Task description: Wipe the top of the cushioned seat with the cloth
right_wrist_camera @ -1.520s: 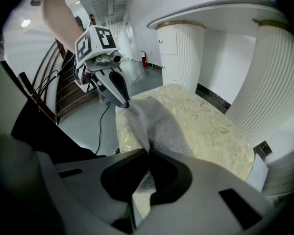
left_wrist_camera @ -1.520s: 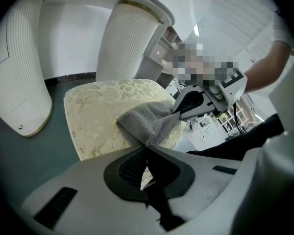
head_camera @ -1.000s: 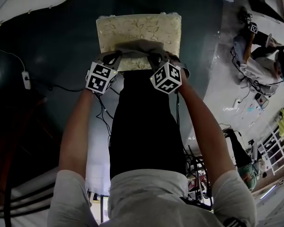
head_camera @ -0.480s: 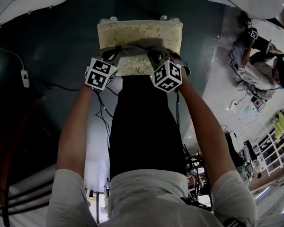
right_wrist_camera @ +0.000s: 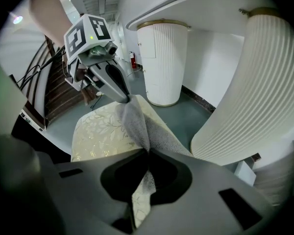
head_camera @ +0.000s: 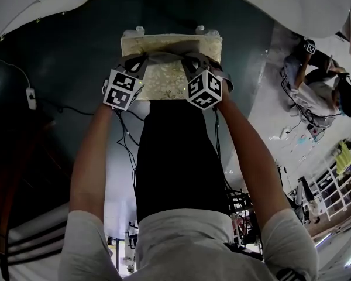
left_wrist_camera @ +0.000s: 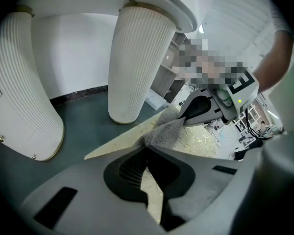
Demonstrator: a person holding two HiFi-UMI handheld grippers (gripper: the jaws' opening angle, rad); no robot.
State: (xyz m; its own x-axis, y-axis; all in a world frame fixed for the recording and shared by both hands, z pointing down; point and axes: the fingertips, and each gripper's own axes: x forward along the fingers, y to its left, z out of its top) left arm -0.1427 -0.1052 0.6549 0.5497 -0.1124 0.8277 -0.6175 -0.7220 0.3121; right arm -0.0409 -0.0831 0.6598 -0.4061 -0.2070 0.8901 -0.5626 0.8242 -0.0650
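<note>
Seat: the cushioned seat [head_camera: 164, 82] is square, pale gold with a leaf pattern. It stands on a dark green floor [head_camera: 64, 51] straight ahead of the person's black trousers [head_camera: 175, 157].
Cloth: the grey cloth [right_wrist_camera: 137, 124] lies across the far half of the seat top. It is stretched sideways between the two grippers, with bare cushion showing nearer the person.
Left gripper: the left gripper [left_wrist_camera: 148, 148] points steeply down at the left side of the seat. Its jaws are clamped together on the left end of the cloth, which bunches up just past the tips.
Right gripper: the right gripper [right_wrist_camera: 148, 155] points steeply down at the right side of the seat. Its jaws are pinched tight on the right end of the cloth, which rises in a fold from the tips.
Marker cubes: one cube [head_camera: 123, 89] sits on the left gripper and one [head_camera: 205, 89] on the right, level with each other over the near edge of the seat.
Surroundings: white ribbed pillars [left_wrist_camera: 137, 62] stand on the floor beyond the seat. A cable and power strip [head_camera: 31, 98] lie on the floor to the left. Another person [head_camera: 316, 81] sits on the pale floor well off to the right.
</note>
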